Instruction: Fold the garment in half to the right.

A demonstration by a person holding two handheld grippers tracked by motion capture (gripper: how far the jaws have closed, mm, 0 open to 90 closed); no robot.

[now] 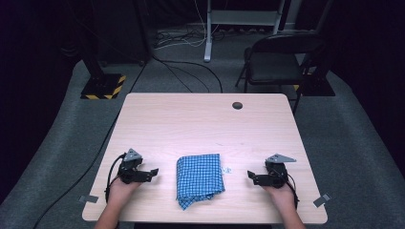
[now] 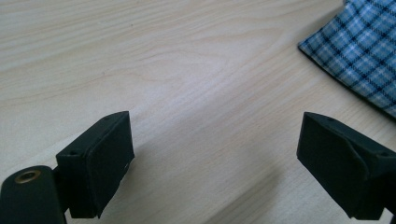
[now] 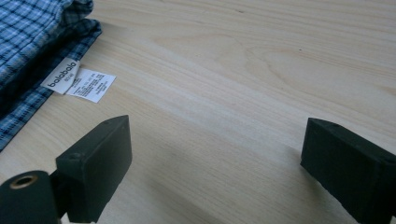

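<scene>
A folded blue checked cloth [image 1: 200, 178] lies near the front middle of the wooden table [image 1: 200, 124]. White labels [image 3: 79, 79] stick out from its right edge. My left gripper [image 1: 154, 173] rests on the table to the left of the cloth, open and holding nothing. In the left gripper view the cloth [image 2: 359, 51] fills the upper right corner, beyond the wide-apart jaws. My right gripper [image 1: 250, 175] rests to the right of the cloth, open and holding nothing. In the right gripper view the cloth [image 3: 32, 42] sits at the upper left.
A dark round hole [image 1: 237, 105] sits near the table's far edge. Behind the table stand a black chair [image 1: 279, 59], a black post on a striped base [image 1: 102, 86] and cables on the grey floor. Tape strips [image 1: 323, 199] mark the front corners.
</scene>
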